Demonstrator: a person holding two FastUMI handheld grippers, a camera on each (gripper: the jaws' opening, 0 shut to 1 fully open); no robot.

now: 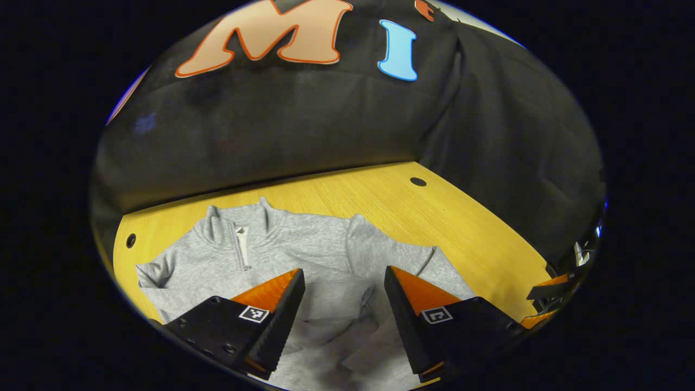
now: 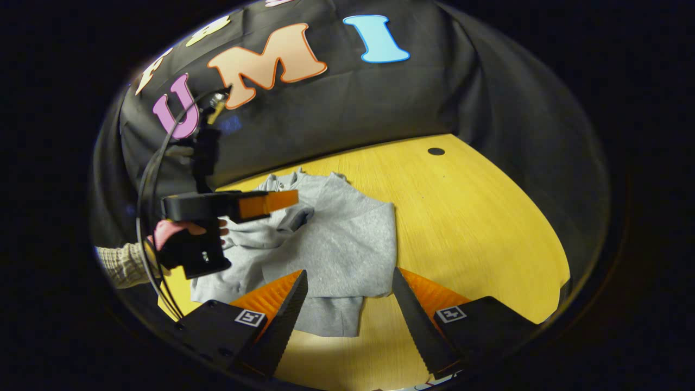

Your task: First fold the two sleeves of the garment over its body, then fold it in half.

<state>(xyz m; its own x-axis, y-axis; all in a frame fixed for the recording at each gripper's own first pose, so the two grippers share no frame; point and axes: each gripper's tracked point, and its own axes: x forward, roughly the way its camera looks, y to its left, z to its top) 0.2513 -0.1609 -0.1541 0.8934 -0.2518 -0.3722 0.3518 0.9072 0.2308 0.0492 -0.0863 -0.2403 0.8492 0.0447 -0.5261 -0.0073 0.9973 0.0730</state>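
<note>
Item: grey garment (image 1: 304, 244), zip collar, lying flat on the wooden table (image 1: 380, 195) toward its back edge near the booth wall. Both sleeves appear already laid over the body; the half-fold seems to be the step in hand.

Left hand-held gripper (image 1: 343, 304): fingers apart, nothing between them, hovering over the garment's lower part.

Right hand-held gripper (image 2: 347, 309): fingers apart, empty, above the hem (image 2: 331, 320) nearest the table's front edge.

Handling advice: take the hem at both corners, one gripper each, and pinch through every layer so the folded sleeves do not slip out. Carry the hem level toward the collar and align edges before letting go.

View differences: the left gripper view shows the collar and zip (image 1: 242, 247) plainly. The right gripper view shows the hem, bare table to the right, and the other gripper with your hand (image 2: 187, 231) and sleeve at the garment's left side.
</note>
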